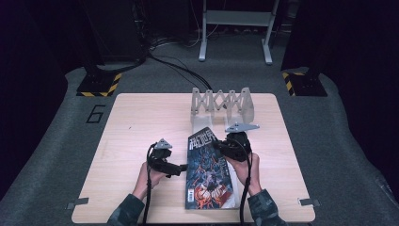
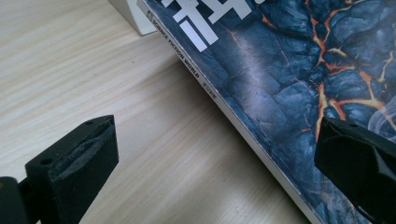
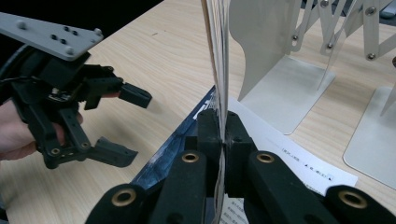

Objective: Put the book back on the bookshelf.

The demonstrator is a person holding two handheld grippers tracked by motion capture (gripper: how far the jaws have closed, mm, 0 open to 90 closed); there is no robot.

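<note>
A magazine (image 1: 207, 169) with a dark blue, orange-cracked cover lies at the table's front middle, its spine on the left. My right gripper (image 1: 227, 147) is shut on its right edge; in the right gripper view the jaws (image 3: 222, 128) pinch the thin page stack (image 3: 218, 46), which stands up on edge. To the left of the spine, my left gripper (image 1: 181, 168) is open and apart from the magazine. In the left gripper view its jaws (image 2: 217, 156) straddle the spine edge of the cover (image 2: 289, 70) without touching it. The right gripper view also takes in the left gripper (image 3: 126, 123).
A grey metal folding book rack (image 1: 221, 106) stands at the back middle of the wooden table (image 1: 131, 122), close behind the magazine, with its plates (image 3: 280, 60) just beyond my right gripper. A white printed sheet or book (image 3: 289, 149) lies under the magazine's right side.
</note>
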